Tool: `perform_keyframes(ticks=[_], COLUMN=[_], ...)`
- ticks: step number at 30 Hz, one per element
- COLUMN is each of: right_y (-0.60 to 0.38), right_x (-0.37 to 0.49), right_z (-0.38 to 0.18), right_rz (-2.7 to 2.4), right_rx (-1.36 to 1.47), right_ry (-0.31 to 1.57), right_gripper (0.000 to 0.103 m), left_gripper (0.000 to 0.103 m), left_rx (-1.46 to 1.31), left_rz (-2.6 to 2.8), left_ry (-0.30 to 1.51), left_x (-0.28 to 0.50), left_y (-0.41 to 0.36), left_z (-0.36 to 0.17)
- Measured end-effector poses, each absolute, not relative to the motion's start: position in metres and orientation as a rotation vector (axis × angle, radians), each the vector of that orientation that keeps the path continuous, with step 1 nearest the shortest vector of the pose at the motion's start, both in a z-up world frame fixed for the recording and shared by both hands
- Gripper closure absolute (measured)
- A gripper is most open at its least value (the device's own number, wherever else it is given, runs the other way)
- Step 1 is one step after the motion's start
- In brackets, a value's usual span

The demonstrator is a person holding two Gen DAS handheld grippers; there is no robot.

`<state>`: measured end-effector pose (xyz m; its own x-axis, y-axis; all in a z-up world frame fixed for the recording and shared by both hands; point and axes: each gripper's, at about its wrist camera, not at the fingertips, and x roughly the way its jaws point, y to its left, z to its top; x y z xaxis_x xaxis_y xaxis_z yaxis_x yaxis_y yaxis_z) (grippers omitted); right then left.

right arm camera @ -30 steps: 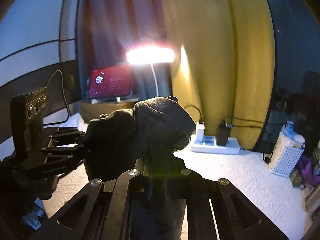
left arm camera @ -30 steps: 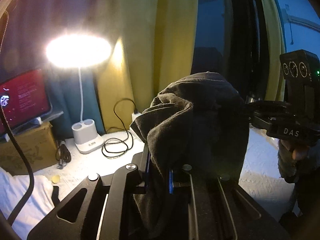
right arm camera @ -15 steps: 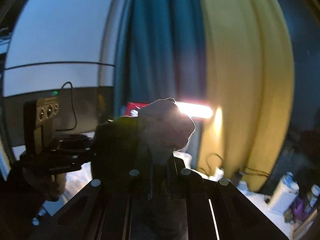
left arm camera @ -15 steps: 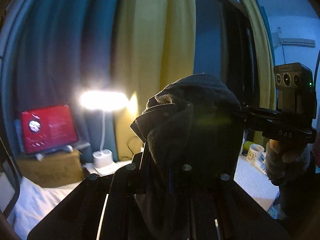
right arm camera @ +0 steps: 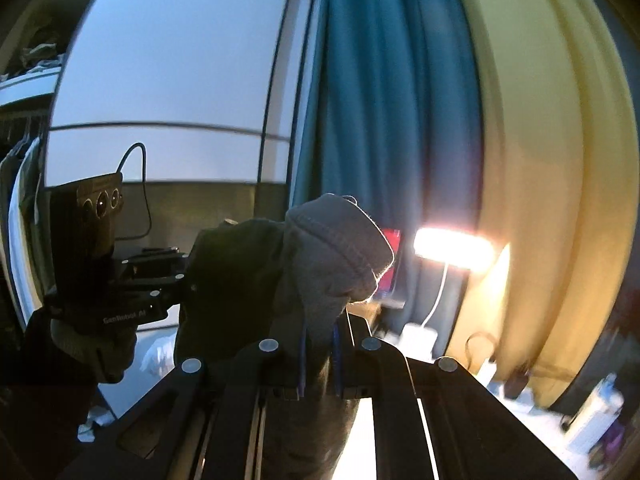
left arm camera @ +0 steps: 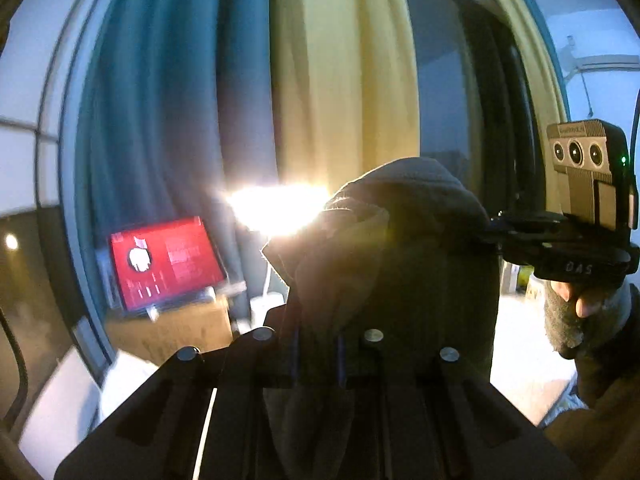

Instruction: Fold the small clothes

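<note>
Left wrist view looks along the left gripper [left arm camera: 316, 360], whose jaws are clamped together on a dark grey knit garment [left arm camera: 400, 248]. The cloth bunches up above the jaws and hangs down between the gripper's rails, clear of any surface. To the right, the right gripper [left arm camera: 492, 232] comes in sideways and bites the same garment at its right edge; a gloved hand [left arm camera: 576, 312] grips its handle. Only this view shows the whole red screen [left arm camera: 164, 260] on a cardboard box [left arm camera: 188, 328], and the dark window pane [left arm camera: 444, 80] past the yellow curtain [left arm camera: 344, 80].

Right wrist view shows the right gripper [right arm camera: 320, 364] with jaws pinched shut on the garment [right arm camera: 328, 256], which here reads lighter grey and ribbed, lit from behind. The left gripper [right arm camera: 184, 272] reaches in from the left edge, its jaws buried in the cloth. Only this view gives the pale wardrobe panels [right arm camera: 172, 80], the full lamp [right arm camera: 452, 248] on its white stalk, and a blurred strip of white bedding [right arm camera: 520, 400] at lower right with a white basket [right arm camera: 592, 412].

The garment spans the short gap between the two grippers. Teal curtain [right arm camera: 380, 100] folds stand behind it, apart from the cloth; open air lies above and around both grippers.
</note>
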<state>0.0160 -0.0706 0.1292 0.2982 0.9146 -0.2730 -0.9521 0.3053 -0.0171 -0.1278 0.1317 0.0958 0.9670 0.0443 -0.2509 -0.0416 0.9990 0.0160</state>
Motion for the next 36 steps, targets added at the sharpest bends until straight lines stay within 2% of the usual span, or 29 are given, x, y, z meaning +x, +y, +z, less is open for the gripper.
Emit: perform_keyframes(ticks=[6,13,36], right_y=[-0.035,-0.014,0.016], right_x=[0.051,0.087,0.169], right_z=[0.061,0.015,-0.041], right_rz=[1.187,1.130,1.084], right_rx=[-0.222,-0.199,-0.157], right_ry=[0.425,0.551,0.718], right_gripper=[0.093,0.093,0.093], left_gripper=[0.092,0.092,0.092], left_rx=[-0.088,-0.115,-0.151], left_rz=[0.045,0.038,0.046], left_ry=[0.421,0.513,0.652], left_x=[-0.076,-0.037,0.038], left_y=[0.161,0.174,0.196], left_z=[0.033,0.003,-0.040])
